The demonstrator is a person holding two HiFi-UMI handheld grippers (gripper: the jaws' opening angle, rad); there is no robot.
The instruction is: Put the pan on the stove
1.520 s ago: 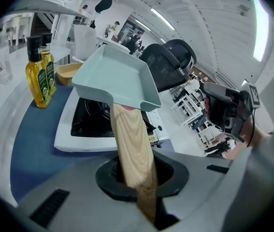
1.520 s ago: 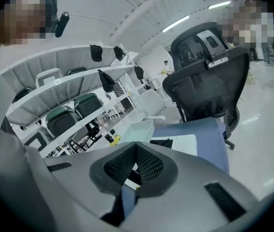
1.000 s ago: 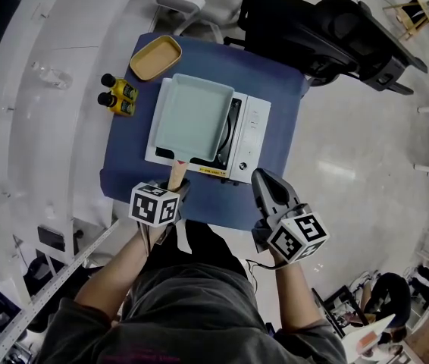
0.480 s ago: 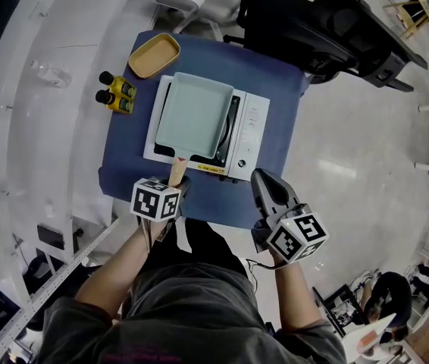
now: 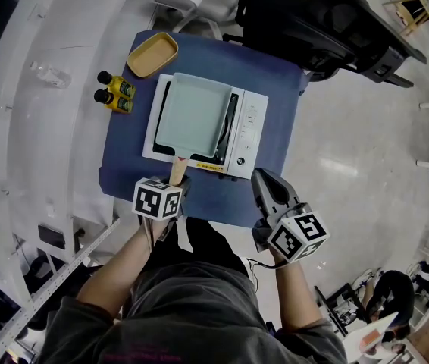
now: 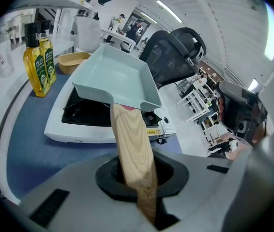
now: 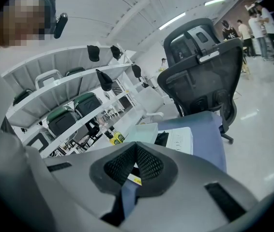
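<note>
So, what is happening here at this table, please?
A person works with tongs in each hand. The left tongs are shut on the wooden handle of a pale green square pan, which is over the burner of the white stove on the blue table. Whether the pan already rests on the burner is not clear. The right tongs are shut and empty, by the table's front edge. Two yellow bottles and a yellow tray stand beside the stove.

Head view: I look steeply down from overhead, whole blue table (image 5: 275,82) and stove (image 5: 248,127) in frame, mid-distance. Left gripper view rides low, close behind pan (image 6: 113,76), facing along handle (image 6: 132,149) toward stove — right gripper view sits farther back at table's near edge, sharing stove, pan, yellow bottles (image 7: 114,138).
</note>
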